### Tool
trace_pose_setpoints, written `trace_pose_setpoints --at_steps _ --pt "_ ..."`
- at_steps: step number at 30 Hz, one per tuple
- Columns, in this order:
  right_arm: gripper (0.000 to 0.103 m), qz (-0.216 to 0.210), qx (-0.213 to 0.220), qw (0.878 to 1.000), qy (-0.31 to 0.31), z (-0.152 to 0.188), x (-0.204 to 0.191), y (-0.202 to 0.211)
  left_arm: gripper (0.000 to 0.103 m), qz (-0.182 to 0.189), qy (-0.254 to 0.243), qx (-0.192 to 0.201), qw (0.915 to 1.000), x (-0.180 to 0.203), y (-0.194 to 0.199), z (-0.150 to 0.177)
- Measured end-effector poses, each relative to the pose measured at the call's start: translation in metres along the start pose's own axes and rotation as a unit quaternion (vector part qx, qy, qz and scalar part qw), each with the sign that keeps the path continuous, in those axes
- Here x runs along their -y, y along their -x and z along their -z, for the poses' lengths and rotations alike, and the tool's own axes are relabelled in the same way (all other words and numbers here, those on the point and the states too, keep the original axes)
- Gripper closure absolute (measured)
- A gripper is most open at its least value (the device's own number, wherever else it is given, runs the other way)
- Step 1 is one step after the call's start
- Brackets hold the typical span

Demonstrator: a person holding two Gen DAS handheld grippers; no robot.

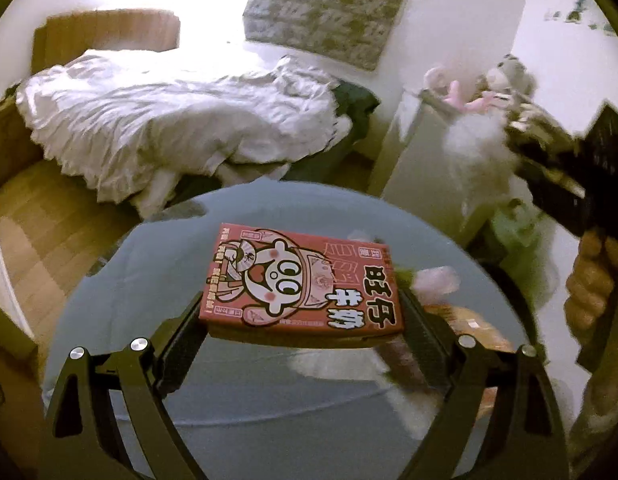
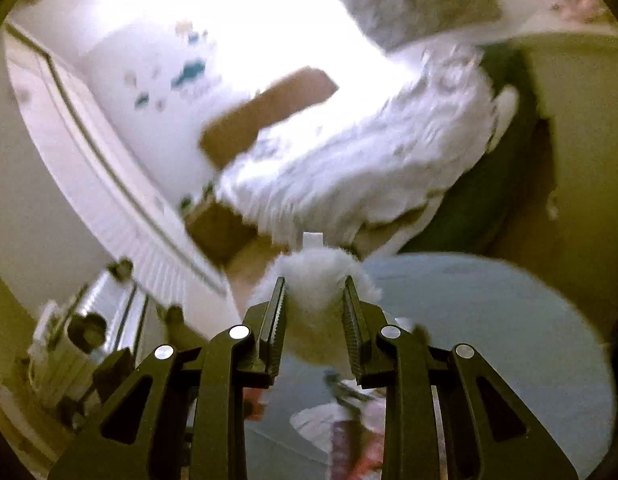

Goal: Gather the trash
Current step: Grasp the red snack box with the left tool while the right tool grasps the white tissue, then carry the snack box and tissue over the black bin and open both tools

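Left gripper (image 1: 303,312) clamps flat red carton (image 1: 301,280); right gripper (image 2: 315,292) pinches fluffy white wad (image 2: 315,308).

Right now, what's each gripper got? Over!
Left gripper shut on red box. Right gripper shut on white fluffy wad. More litter below on round table.

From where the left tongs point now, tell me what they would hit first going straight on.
The left tongs already grip the red carton. Past it, the line probably runs over the round glass table toward the bed, though depth is unclear.
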State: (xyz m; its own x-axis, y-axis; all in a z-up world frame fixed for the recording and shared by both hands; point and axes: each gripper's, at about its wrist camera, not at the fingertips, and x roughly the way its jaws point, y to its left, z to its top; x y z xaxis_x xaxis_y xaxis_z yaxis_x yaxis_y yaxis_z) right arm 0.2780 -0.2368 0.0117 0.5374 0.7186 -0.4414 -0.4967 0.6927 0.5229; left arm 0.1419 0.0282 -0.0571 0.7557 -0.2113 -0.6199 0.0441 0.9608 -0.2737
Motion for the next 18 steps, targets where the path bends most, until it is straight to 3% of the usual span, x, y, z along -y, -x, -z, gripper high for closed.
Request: trace_pose_setpoints --at_steps 4,7,13,18 --pt "0.076 0.039 0.096 0.995 -0.003 0.016 0.031 0.081 0.014 0.031 -0.026 0.013 0.9991 0.039 0.009 -0.007" --pt "0.076 0.081 0.159 0.984 -0.007 0.035 0.064 0.136 0.014 0.061 -0.05 0.013 0.9968 0.075 0.005 -0.013" --pt "0.076 0.151 0.221 0.963 -0.039 0.064 0.13 0.205 0.014 0.11 -0.082 0.0 0.9906 0.138 -0.02 -0.018" --pt "0.076 0.182 0.242 0.95 -0.073 0.08 0.181 0.229 0.014 0.146 -0.118 -0.008 0.9822 0.194 -0.041 -0.016"
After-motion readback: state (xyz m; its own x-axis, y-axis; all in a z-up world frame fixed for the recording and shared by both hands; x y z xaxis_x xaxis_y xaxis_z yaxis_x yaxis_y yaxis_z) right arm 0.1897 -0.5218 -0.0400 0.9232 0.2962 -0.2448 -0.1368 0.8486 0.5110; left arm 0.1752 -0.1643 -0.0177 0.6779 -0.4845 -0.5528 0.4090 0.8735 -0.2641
